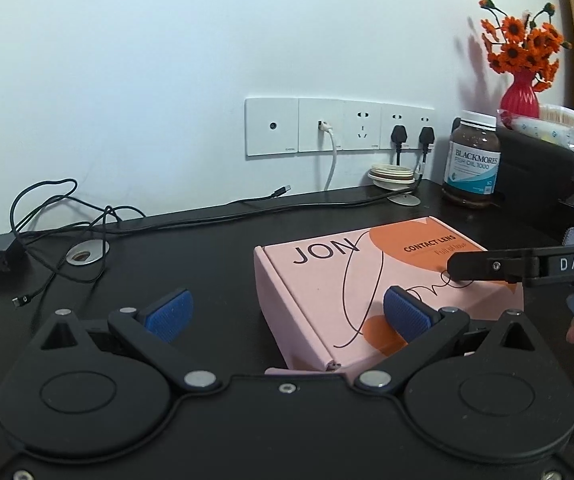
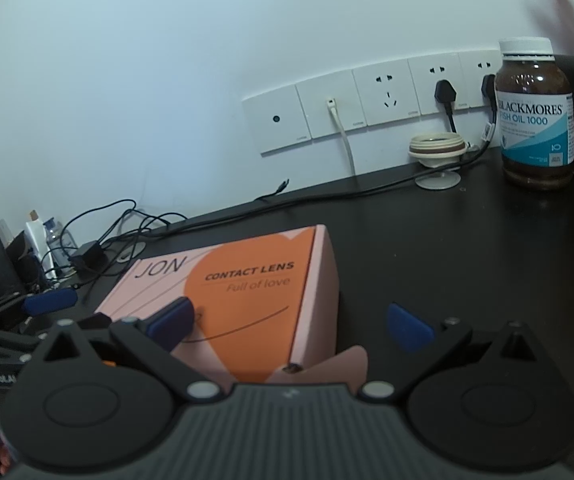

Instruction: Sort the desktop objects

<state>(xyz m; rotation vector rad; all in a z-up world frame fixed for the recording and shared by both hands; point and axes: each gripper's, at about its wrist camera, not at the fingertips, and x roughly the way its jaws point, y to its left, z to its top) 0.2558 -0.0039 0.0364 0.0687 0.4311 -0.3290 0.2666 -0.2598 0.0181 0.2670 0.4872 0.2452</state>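
Both the left gripper point(image 1: 289, 314) and the right gripper point(image 2: 289, 322) had their jaws released around the pink box point(image 1: 367, 280) on the dark surface point(image 1: 207, 248).

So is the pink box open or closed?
Closed. The pink box lies flat on the desk with its lid down; a small flap sticks out at its near edge.
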